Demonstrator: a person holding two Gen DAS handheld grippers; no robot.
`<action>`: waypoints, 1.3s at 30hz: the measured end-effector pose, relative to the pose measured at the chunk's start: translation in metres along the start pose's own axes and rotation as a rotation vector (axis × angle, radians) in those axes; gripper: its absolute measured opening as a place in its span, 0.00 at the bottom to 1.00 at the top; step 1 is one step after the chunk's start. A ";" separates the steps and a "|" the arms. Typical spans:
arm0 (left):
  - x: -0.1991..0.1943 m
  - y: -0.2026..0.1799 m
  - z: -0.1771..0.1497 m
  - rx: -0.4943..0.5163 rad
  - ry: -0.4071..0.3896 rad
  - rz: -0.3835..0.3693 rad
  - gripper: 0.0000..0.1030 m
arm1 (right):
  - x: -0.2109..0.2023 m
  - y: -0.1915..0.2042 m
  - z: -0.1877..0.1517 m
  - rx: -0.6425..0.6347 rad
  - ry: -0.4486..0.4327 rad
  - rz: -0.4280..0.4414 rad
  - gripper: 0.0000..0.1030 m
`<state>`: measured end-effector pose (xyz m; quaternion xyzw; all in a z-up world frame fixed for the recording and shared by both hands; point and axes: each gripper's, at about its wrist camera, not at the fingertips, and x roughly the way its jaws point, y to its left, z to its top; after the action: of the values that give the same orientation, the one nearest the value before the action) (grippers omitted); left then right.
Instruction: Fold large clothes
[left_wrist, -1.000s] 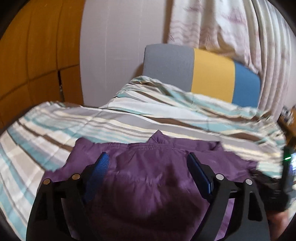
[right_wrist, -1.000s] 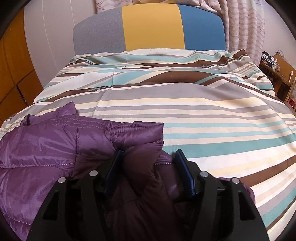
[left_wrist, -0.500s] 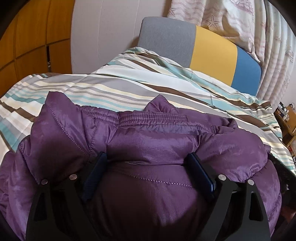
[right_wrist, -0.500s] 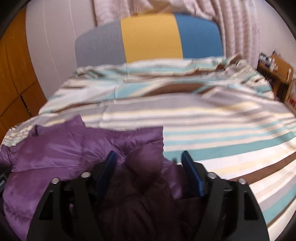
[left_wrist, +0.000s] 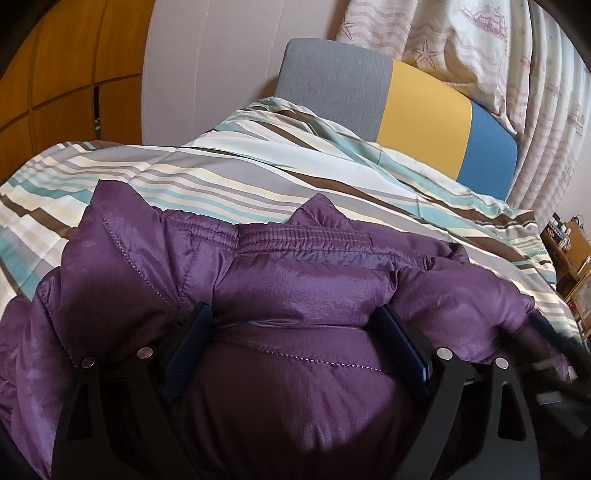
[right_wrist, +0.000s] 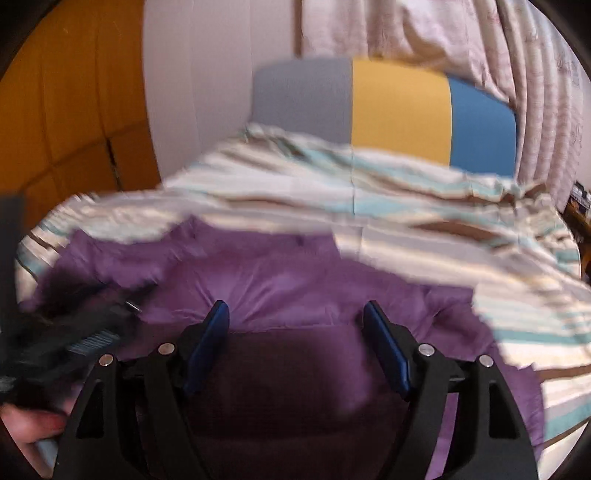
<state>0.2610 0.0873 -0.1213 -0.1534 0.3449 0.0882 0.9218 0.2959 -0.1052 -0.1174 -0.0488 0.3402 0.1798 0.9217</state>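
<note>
Striped duvet (left_wrist: 229, 173) covers bed; purple puffer jacket (left_wrist: 295, 284) bunched on near part — folding looks partly done, tidy final fold left. Left gripper (left_wrist: 295, 332) spread wide, padding bulging between jaws, grip unclear. Right gripper (right_wrist: 295, 325) spread above jacket — holding nothing.

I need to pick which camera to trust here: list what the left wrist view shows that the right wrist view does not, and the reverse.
Only the left wrist view shows the jacket's elastic gathered hem sharply, plus starfish prints on the curtain. Only the right wrist view, which is blurred, shows a hand at the lower left. Both share the purple jacket, striped bedding and grey, yellow and blue headboard.
</note>
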 end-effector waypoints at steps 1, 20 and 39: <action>-0.001 0.000 0.000 -0.003 -0.005 -0.005 0.87 | 0.006 -0.001 -0.004 0.018 0.017 0.005 0.72; -0.028 0.009 0.014 -0.016 0.049 0.077 0.93 | 0.009 -0.024 0.002 0.063 0.064 0.065 0.79; 0.005 0.099 0.022 -0.179 0.097 0.220 0.97 | 0.028 -0.093 0.002 0.120 0.105 -0.011 0.84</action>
<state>0.2510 0.1883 -0.1311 -0.2005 0.3946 0.2115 0.8714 0.3508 -0.1827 -0.1373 -0.0045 0.3980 0.1514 0.9048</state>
